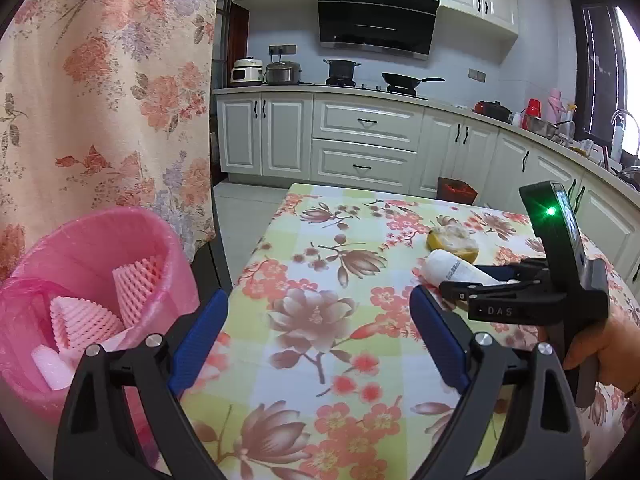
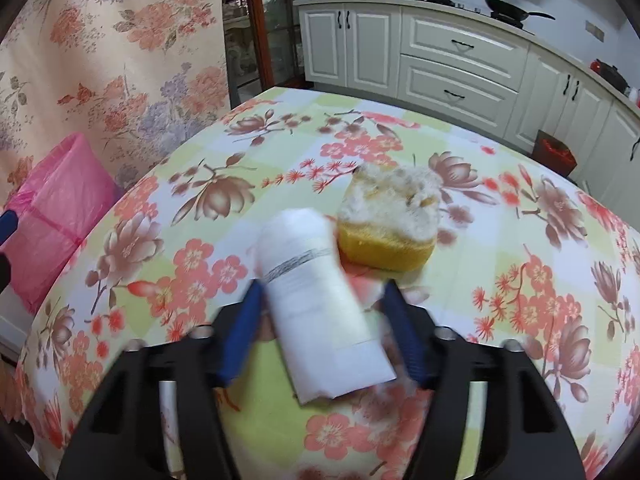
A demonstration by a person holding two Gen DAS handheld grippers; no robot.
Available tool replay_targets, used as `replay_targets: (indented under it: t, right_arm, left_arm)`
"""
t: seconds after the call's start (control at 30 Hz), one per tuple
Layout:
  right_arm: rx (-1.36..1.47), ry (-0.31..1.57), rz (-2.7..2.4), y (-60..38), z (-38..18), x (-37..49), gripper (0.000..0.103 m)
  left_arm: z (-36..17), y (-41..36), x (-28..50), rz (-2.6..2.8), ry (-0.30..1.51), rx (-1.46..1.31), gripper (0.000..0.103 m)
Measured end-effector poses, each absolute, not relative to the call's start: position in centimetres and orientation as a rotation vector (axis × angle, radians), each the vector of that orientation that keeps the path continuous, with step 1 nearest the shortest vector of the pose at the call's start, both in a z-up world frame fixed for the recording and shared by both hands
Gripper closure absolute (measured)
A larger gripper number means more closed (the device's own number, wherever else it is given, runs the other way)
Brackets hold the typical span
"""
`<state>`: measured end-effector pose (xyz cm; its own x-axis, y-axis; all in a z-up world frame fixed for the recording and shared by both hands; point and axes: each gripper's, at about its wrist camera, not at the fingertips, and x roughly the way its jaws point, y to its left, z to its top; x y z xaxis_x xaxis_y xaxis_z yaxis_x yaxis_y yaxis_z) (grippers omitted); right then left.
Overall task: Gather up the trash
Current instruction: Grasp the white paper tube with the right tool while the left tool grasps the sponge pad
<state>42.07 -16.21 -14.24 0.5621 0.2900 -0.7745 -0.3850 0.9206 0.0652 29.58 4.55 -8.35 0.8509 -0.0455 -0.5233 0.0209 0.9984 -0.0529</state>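
The scene is a kitchen with white cabinets (image 1: 364, 148) that run along the back wall and turn to the right. On the counter stand two rice cookers (image 1: 266, 71), a black pot (image 1: 341, 68) and a black wok (image 1: 404, 80) on the stove, under a dark range hood (image 1: 376, 20). A flowered curtain (image 1: 108, 92) hangs at the left.

In front is a table covered with a flowered tablecloth (image 1: 320, 280) in yellow, white and pink. Beside the table's left edge stands a pink bin (image 1: 88, 264) with a pink bag as liner; pink foam nets already lie inside.

On the cloth lie a white tube (image 2: 316, 300) and, just behind it, a yellow sponge (image 2: 388, 224) with a worn white top. The right gripper (image 2: 320, 316), held by a hand (image 1: 600, 344), has the tube between its blue pads. The left pad seems to touch the tube, but at the right pad the picture is blurred, so a firm grip cannot be told.

The left gripper (image 1: 316, 336) hovers above the cloth with its jaws spread wide and nothing between them.
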Motion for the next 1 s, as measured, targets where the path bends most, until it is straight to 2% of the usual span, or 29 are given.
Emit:
replay_targets:
  t: [0.03, 0.07, 0.23, 0.73, 0.93, 1.0]
  right_arm:
    - [-0.118, 0.887, 0.407, -16.3, -14.2, 41.7, 0.061]
    - [-0.12, 0.883, 0.409, -16.5, -14.1, 41.3, 0.064]
    - [-0.046, 0.857, 0.357, -19.8, -13.7, 39.0, 0.071]
    - [0.138, 0.749, 0.139, -32.3, -12.4, 32.3, 0.072]
    - [0.188, 0.73, 0.125, -33.9, -12.3, 31.8, 0.072]
    - [0.207, 0.728, 0.123, -34.1, -12.5, 31.7, 0.072]
  left_arm:
    - [-8.4, 4.4, 29.7, -0.037, 0.555, -0.048, 0.014]
    - [-8.4, 4.3, 29.9, -0.038, 0.557, -0.05, 0.014]
    - [-8.7, 2.3, 32.3, -0.064, 0.6, -0.049, 0.014]
    - [-11.1, -13.0, 44.4, -0.159, 0.723, 0.013, 0.014]
    - [-12.9, -16.1, 47.9, -0.145, 0.805, 0.065, 0.014]
    - [-13.4, -16.3, 48.6, -0.156, 0.833, 0.079, 0.017]
